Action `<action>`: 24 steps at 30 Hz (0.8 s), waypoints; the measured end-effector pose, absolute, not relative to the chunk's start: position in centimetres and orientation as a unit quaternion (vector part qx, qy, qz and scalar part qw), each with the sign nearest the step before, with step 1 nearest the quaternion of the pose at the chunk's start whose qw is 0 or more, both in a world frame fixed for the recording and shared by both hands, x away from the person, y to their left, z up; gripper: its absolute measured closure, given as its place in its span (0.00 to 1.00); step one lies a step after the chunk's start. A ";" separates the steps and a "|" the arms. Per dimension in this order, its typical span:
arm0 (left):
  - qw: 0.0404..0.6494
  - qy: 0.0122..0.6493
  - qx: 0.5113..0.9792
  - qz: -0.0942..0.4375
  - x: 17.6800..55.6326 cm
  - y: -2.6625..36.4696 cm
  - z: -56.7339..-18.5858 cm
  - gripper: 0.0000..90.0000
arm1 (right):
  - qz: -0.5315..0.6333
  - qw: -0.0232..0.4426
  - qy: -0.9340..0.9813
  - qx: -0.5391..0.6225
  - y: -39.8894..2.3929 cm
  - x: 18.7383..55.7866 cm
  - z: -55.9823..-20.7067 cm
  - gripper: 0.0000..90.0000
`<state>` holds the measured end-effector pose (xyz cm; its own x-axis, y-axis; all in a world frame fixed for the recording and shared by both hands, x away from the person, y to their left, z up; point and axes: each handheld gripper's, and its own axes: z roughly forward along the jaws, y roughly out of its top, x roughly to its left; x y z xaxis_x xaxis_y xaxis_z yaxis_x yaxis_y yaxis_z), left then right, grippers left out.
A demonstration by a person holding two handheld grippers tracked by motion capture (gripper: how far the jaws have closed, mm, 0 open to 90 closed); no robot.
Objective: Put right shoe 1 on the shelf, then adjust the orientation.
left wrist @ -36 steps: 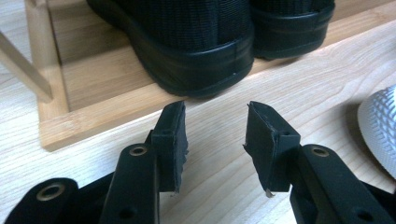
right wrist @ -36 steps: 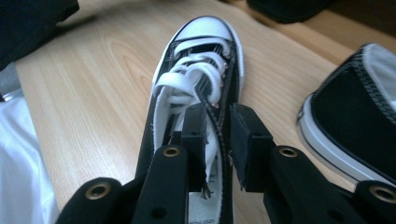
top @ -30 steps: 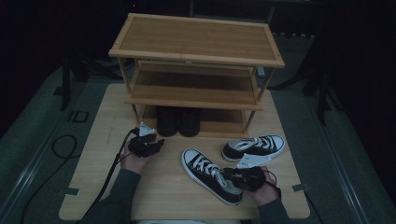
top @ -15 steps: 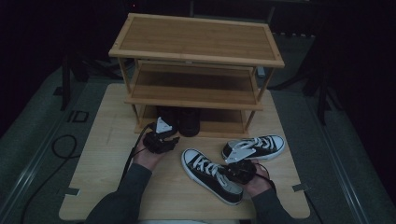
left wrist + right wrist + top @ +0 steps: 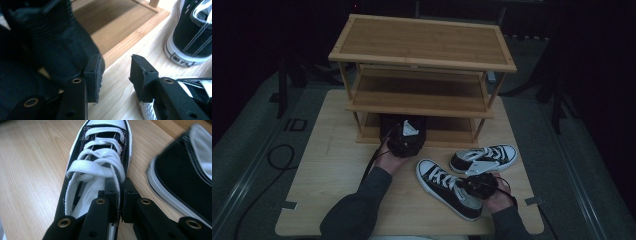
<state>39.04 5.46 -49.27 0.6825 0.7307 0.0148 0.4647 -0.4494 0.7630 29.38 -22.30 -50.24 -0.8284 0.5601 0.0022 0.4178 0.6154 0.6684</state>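
A black-and-white sneaker (image 5: 444, 186) lies on the table near the front, toe toward the rack. My right gripper (image 5: 480, 184) is shut on its side wall by the laces (image 5: 120, 184), after its jaws have just been closing. The second sneaker (image 5: 484, 157) lies just behind it. A pair of black shoes (image 5: 388, 125) stands on the rack's bottom shelf. My left gripper (image 5: 405, 133) is at them, open. Its jaws (image 5: 115, 68) have just been closing, with only bare table between them. The left pad rests against a black shoe (image 5: 50, 42).
The three-tier wooden shoe rack (image 5: 422, 45) stands at the back of the light wooden table (image 5: 332, 170). Its bottom shelf (image 5: 120, 27) lies just ahead of my left jaws. The second sneaker's heel (image 5: 192, 32) is close on their right. A cable (image 5: 277, 155) lies off the table's left.
My left hand has moved right and toward the rack, up to the black shoes. My right gripper has closed on the near sneaker's side wall and stayed about where it was.
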 end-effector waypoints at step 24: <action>0.350 0.406 0.816 0.217 42.9 -1.1 -53.8 1.00 | 0.346 0.098 0.889 0.284 -24.3 28.7 -50.3 0.95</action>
